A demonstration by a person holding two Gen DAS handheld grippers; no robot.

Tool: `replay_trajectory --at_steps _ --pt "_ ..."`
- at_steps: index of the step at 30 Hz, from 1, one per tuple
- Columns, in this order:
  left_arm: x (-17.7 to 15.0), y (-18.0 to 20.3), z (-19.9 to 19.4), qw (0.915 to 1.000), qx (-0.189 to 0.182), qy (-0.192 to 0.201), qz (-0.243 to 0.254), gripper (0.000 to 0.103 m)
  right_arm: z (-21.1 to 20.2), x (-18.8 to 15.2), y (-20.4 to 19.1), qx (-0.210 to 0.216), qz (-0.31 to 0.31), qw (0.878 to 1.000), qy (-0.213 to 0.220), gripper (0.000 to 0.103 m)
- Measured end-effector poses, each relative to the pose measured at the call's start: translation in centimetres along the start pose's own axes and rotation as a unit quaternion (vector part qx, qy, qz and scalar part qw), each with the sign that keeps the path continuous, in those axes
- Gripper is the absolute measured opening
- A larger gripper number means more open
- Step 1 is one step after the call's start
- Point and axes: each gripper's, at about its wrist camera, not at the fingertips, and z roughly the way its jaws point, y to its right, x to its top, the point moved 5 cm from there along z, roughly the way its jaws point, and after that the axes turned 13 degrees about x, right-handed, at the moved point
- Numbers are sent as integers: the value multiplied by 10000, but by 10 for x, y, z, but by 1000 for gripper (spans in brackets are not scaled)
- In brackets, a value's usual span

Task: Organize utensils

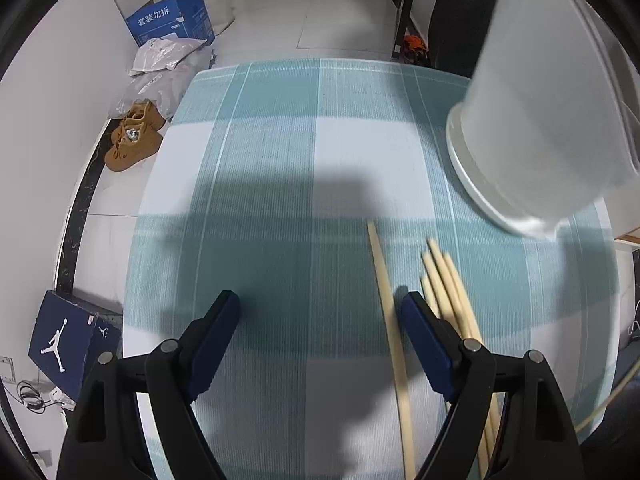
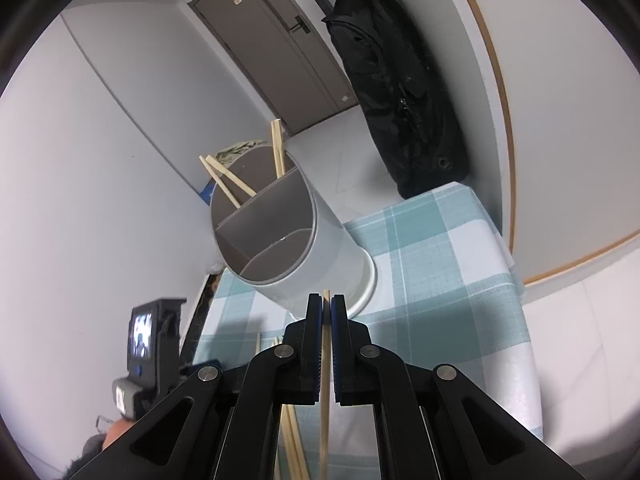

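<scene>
Teal-and-white checked cloth covers the table, with shoes and boxes on the floor beyond its far left edge. On the cloth toward the near right corner lie loose wooden chopsticks: a single chopstick running near-to-far, and just right of it a small bundle of chopsticks with the same long axis, tips fanned toward the far edge. The left gripper hangs over them with its jaws wide and nothing clamped; the single stick lies inside the gap, close to the right finger. The right gripper is pinched tight on one chopstick, which points forward along the fingers toward the white divided utensil holder standing near the far right edge; that holder appears already to carry several sticks in its rear compartment, though the fisheye tilt makes the exact section uncertain. These sticks look light, stiff and smooth, likely to roll or pivot, so a grip across the middle of the shaft should suit best.
</scene>
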Motion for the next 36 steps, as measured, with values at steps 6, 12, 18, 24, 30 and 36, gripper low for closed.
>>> replay_trajectory --at_steps 6,12,18,24,30,36 --pt "9 10 -3 9998 -68 117 132 47 4 2 -1 26 -18 10000 -8 3" --pt "11 11 -6 9995 -192 230 79 6 10 8 -2 37 -41 10000 -23 3" --pt "13 7 -8 9980 -511 275 -255 1 14 12 0 9 -37 10000 -38 3" --pt "13 -5 -36 9932 -761 645 -596 1 11 12 -3 32 -44 10000 41 3" --pt "10 -12 -78 9860 -831 1272 -689 0 2 8 -14 70 -276 9994 181 3" --pt "0 -15 -112 9784 -880 1730 -709 0 -10 6 -20 95 -344 9987 360 3"
